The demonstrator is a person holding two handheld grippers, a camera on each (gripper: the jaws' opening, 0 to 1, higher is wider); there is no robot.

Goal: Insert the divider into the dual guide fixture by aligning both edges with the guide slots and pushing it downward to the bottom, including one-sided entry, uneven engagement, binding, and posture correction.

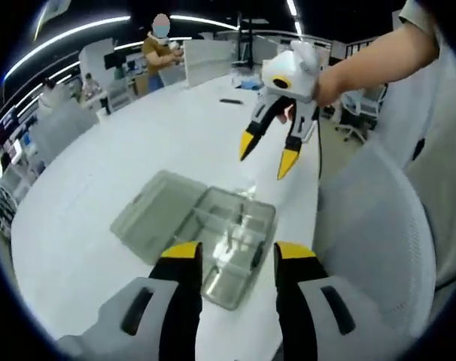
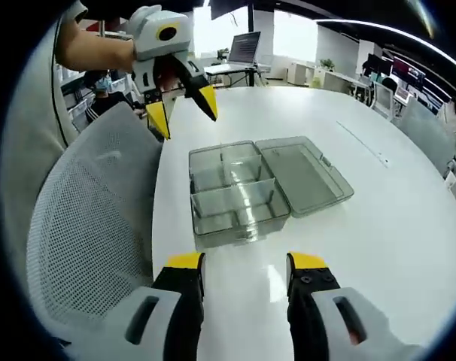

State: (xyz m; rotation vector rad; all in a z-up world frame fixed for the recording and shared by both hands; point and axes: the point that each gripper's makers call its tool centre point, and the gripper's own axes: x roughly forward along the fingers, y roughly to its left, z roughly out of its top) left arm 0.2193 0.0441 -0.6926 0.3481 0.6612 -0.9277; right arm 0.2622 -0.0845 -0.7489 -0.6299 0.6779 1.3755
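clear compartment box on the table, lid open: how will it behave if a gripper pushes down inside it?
The clear compartment box looks thin-walled, so probably light and apt to slide on the smooth white table. Its open lid lies flat to one side, which likely resists tipping that way. Neither the left gripper nor the right gripper is steadying it.

On the table point(image 2: 378, 226) in front of me sits the box point(image 2: 235, 195) with its lid point(image 2: 303, 173) lying flat beside it, a chair point(image 2: 92, 226) stands at the table's edge near the box, and my two grippers point(image 2: 245, 261) point(image 1: 238, 248) hang above, one on each side
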